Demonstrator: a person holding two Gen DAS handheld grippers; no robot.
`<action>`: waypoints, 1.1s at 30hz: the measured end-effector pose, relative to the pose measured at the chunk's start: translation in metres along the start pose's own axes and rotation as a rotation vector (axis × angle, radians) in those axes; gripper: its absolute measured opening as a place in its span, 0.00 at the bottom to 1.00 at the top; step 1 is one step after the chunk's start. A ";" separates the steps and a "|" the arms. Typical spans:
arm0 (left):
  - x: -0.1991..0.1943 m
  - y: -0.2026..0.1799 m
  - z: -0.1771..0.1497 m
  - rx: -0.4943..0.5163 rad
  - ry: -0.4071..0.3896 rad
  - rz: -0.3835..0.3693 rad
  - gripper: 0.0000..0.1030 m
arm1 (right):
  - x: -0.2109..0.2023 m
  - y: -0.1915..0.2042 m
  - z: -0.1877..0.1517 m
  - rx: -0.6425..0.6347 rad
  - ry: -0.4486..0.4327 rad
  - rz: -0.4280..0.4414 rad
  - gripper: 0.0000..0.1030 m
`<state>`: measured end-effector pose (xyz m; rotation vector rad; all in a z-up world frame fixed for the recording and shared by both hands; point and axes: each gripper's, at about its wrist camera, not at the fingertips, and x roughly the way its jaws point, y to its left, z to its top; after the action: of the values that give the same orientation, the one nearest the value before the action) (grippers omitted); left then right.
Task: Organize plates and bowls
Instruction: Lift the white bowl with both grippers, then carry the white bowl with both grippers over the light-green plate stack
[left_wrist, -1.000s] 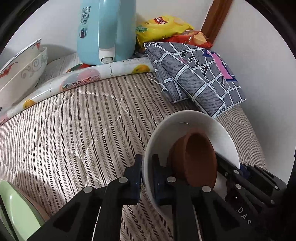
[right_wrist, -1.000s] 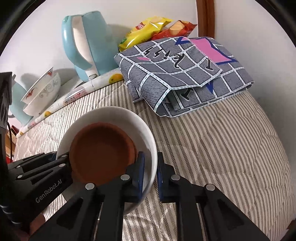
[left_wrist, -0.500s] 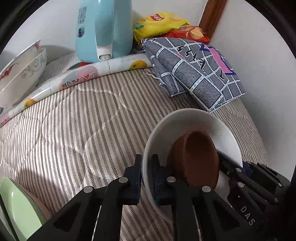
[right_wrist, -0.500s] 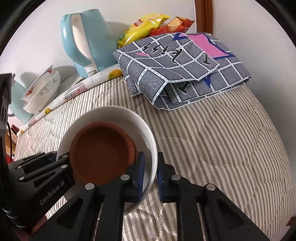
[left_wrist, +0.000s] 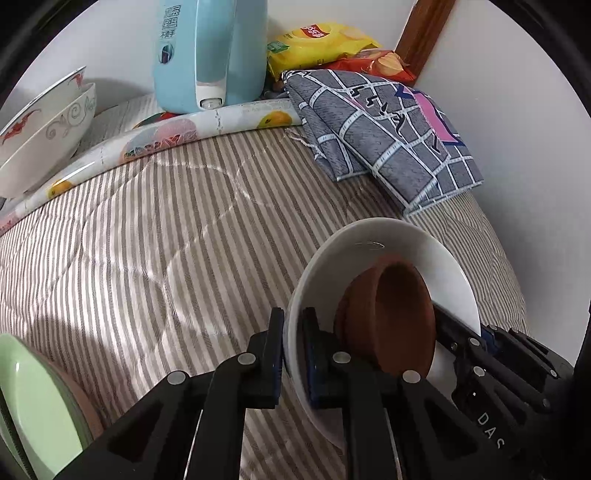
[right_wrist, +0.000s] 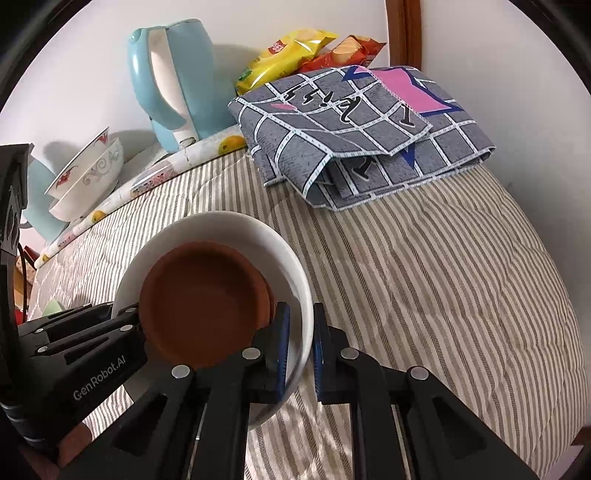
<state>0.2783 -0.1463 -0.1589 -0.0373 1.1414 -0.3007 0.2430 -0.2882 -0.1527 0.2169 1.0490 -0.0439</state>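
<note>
Left gripper (left_wrist: 293, 354) and right gripper (right_wrist: 299, 350) clamp opposite rims of white bowl (right_wrist: 288, 254), brown dish (right_wrist: 203, 302) inside

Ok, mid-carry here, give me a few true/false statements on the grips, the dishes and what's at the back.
1. Both the left gripper and the right gripper clamp the white bowl's rim. True.
2. The brown dish sits inside the white bowl. True.
3. The blue kettle lies on its side. False: it stands upright.
4. The patterned bowls are stacked on the folded grey cloth. False: they sit apart, left of the kettle.
</note>
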 end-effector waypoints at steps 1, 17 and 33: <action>-0.002 0.000 -0.003 -0.001 0.004 -0.001 0.10 | -0.002 -0.001 -0.003 0.003 0.002 0.004 0.11; -0.028 -0.005 -0.040 -0.008 0.005 -0.004 0.10 | -0.034 0.002 -0.041 0.019 0.001 0.014 0.10; -0.070 -0.002 -0.046 0.003 -0.052 0.016 0.10 | -0.067 0.016 -0.044 -0.005 -0.052 0.028 0.10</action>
<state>0.2101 -0.1251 -0.1154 -0.0330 1.0891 -0.2863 0.1743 -0.2678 -0.1133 0.2249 0.9937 -0.0211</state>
